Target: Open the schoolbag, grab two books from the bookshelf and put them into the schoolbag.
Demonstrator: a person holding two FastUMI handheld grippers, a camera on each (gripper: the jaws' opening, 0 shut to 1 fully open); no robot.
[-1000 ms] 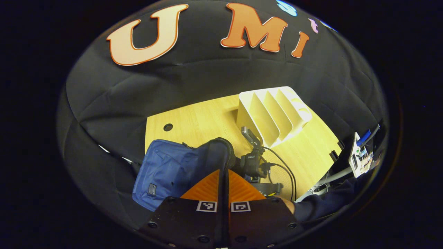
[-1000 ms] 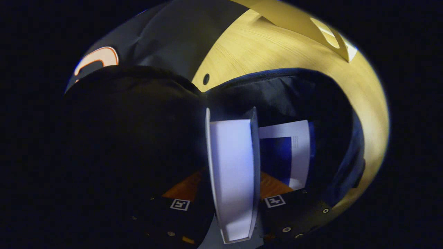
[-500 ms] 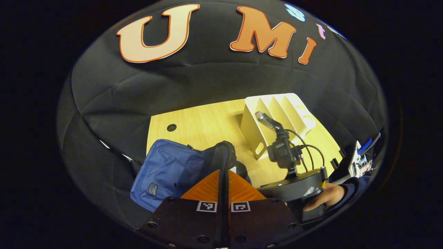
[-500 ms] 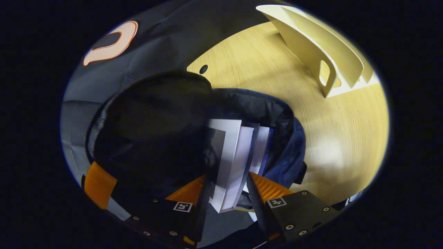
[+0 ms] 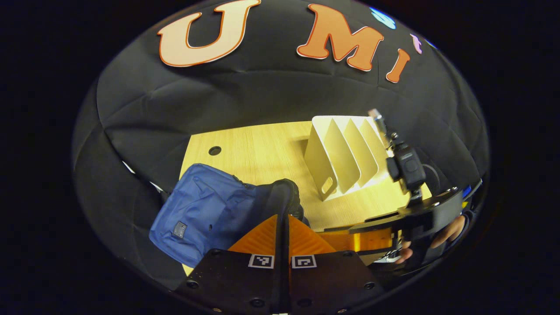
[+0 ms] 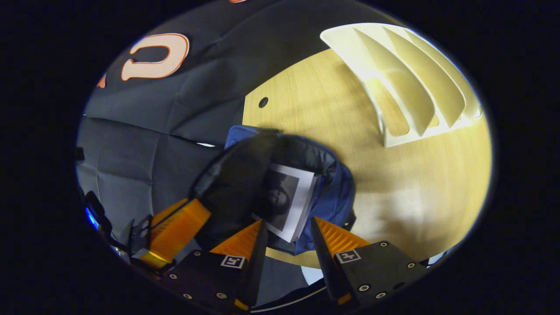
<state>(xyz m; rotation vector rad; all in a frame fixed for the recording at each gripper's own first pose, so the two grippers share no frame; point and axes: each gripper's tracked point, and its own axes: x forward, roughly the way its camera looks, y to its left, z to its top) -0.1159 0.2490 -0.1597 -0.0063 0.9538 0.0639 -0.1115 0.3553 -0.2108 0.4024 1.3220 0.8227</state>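
We held the left gripper [image 5: 283, 218] with its two fingers pressed together on the dark rim of the open flap of the blue schoolbag [image 5: 199, 212], just as it was a second ago, so the flap stayed lifted. The schoolbag lay near the front left corner of the wooden table [image 5: 262, 151], with part of it hanging over the left edge. In the right gripper view, the right gripper [image 6: 285, 227] had its fingers a little way apart and held nothing. A second ago those fingers were deep in the bag with a book between them; half a second ago the book was still between them but they had opened; now the gripper had pulled back and up, and the two books [image 6: 286, 199] sat inside the schoolbag, poking out of its mouth just ahead of the fingertips. We could see more of the table and the booth wall than before. In the left gripper view, the right gripper had moved up and off to the right side, in front of the bookshelf, with a hand [image 5: 446, 229] under it. The white bookshelf [image 5: 343, 153] stood toward the back right of the table, well apart from the bag, and its slots looked empty.
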